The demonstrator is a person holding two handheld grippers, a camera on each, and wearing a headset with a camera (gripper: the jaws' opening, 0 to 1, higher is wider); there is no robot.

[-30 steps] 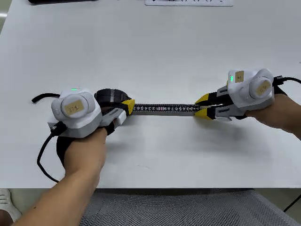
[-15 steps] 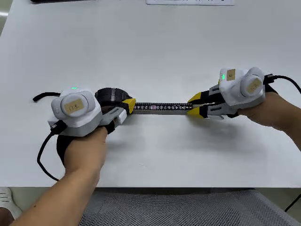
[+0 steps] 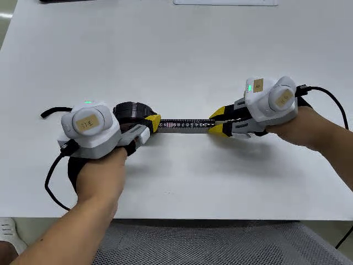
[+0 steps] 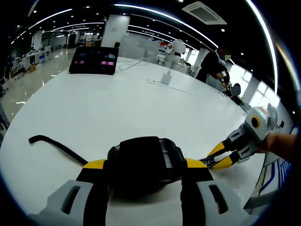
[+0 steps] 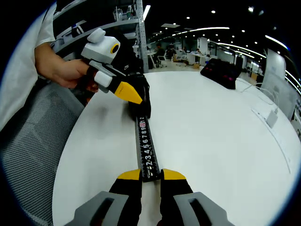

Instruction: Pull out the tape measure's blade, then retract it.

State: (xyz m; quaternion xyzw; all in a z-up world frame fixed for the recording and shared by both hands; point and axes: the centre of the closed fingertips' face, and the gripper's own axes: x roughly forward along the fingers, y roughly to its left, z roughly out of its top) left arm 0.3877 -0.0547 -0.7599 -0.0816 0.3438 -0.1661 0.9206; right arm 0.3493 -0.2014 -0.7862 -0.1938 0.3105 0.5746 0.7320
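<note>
Though faint overhead, blade (image 5: pixel 145 150) numerals legible close-up

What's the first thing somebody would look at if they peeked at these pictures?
The eye goes to the tape measure, black, sitting left of the middle of the white table and clamped in the left tongs. Its numbered blade stretches flat across to the right, where the yellow-tipped right tongs pinch its end.

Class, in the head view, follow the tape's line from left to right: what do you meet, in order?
strap → case → blade → right gripper
</note>
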